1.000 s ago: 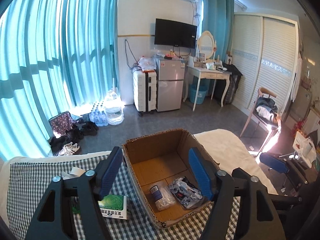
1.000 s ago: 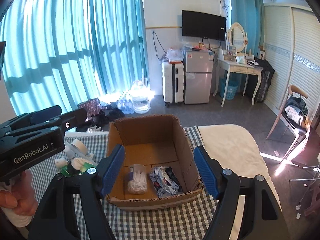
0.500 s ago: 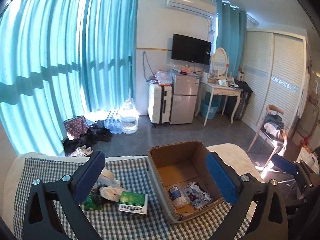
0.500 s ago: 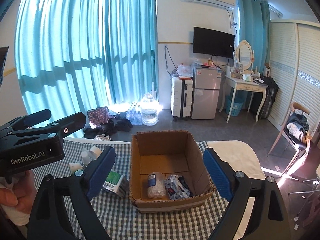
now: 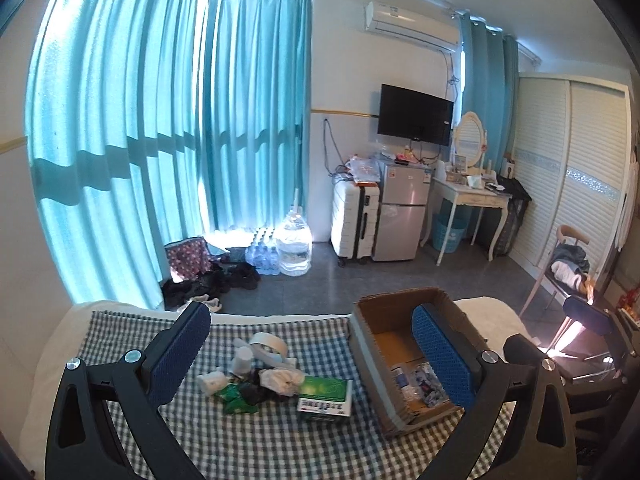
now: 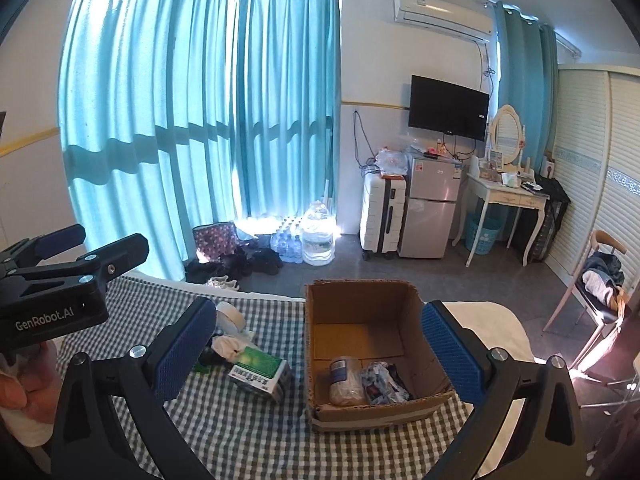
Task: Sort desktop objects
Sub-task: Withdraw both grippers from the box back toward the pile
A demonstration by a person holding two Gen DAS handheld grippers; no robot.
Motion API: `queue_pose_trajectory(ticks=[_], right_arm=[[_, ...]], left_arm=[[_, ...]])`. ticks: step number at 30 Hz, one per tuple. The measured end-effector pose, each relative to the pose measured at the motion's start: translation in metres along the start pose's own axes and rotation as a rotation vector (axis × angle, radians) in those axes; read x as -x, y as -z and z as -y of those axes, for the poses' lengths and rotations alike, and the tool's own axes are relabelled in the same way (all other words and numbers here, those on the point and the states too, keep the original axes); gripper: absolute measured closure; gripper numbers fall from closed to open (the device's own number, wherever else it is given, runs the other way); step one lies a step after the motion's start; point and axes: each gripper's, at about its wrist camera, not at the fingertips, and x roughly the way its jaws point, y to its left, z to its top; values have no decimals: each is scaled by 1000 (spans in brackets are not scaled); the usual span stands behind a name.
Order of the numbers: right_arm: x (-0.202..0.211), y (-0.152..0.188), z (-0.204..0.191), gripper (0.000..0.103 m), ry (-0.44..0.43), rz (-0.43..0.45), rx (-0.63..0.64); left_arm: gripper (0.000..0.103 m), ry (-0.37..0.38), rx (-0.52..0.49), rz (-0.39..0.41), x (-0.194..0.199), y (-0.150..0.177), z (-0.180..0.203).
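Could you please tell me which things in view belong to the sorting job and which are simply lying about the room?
Job:
cardboard box
wrapped roll and packet inside it
green box
tape roll
small clutter pile

Lying about:
suitcase
fridge
water jug
shoes
chair

Both grippers raised, pitched downward, nothing held.
Left gripper (image 5: 312, 354): blue pads spread wide, empty between them. Right gripper (image 6: 318, 354): jaws opening, nothing between the pads. In the right wrist view, the left unit sits near left, gripped by a hand (image 6: 18, 394).
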Motion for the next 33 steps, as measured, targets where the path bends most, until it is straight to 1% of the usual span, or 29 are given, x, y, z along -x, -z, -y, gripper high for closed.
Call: queue_pose_trajectory(ticks=[7, 12, 17, 25, 33], right_arm=[[1, -3, -30, 0, -41, 7, 25], [0, -3, -52, 0, -71, 3, 38], [-3, -2, -70, 0, -75, 2, 53], [-17, 3, -99, 0, -81, -11, 73], [-41, 12, -121, 0, -103, -41, 73]], left_arm=[[0, -58, 36, 7, 13, 3, -38], [0, -76, 48, 19, 21, 5, -56], [0, -104, 44, 26, 24, 7, -76], [0, -150, 65, 0, 16, 18, -118], [0, -173, 65, -43, -3, 30, -144]])
